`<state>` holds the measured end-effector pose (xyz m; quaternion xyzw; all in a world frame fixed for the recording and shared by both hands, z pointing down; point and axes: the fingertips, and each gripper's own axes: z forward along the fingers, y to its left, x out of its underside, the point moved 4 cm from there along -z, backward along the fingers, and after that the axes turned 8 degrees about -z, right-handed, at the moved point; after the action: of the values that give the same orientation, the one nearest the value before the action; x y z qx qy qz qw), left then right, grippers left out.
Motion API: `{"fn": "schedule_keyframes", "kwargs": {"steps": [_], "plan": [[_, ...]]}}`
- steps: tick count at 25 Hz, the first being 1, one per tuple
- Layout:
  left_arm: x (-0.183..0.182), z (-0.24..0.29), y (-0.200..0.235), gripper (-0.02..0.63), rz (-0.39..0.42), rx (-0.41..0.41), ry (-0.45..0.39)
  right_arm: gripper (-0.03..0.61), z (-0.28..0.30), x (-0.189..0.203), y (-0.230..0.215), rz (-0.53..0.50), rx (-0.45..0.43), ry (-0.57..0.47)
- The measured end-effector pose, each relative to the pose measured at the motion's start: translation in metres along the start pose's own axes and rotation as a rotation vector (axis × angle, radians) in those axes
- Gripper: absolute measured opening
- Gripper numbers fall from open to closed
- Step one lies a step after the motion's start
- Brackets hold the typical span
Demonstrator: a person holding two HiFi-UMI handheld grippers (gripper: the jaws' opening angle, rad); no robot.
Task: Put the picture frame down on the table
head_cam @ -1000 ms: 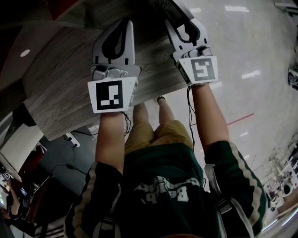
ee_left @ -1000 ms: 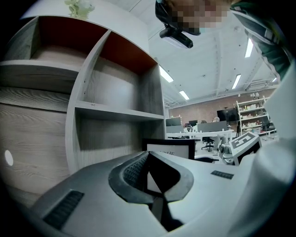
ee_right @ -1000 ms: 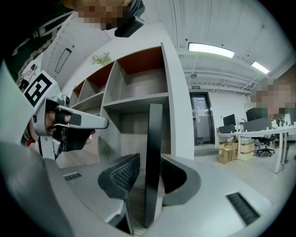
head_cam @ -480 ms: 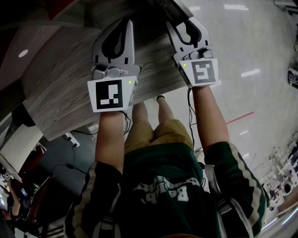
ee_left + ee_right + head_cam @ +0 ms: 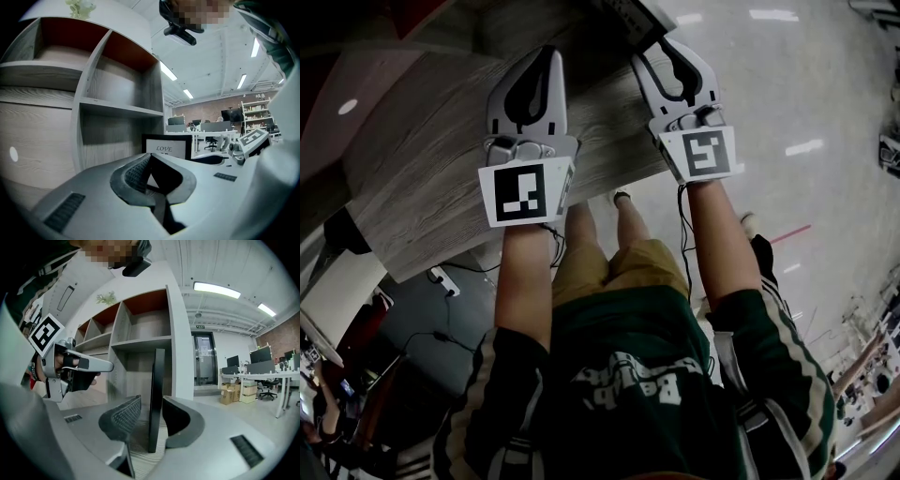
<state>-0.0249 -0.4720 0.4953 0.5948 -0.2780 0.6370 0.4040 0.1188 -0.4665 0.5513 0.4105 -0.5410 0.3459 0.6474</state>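
Right gripper view shows the thin black rectangular picture frame (image 5: 156,380) standing edge-on on the grey wood-grain worktop (image 5: 142,458) between the right claw's (image 5: 151,405) just-opening jaws, seemingly being released to stand, while the left claw (image 5: 149,158) rests closed, empty.

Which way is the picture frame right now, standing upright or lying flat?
Upright: the picture frame stands on its bottom edge on the table, and the left gripper view shows its face vertical.
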Motion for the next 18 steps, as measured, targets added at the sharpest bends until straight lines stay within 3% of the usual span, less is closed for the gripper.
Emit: {"fn": "schedule_keyframes", "kwargs": {"steps": [10,18], "plan": [[0.003,-0.023,-0.016,0.018,0.009,-0.023,0.011,0.149,-0.029,-0.010,0.003,0.026,-0.016,-0.002],[-0.027,-0.060,-0.038,0.018,0.006,-0.061,0.001,0.149,-0.069,-0.054,0.017,0.090,-0.014,-0.020]]}}
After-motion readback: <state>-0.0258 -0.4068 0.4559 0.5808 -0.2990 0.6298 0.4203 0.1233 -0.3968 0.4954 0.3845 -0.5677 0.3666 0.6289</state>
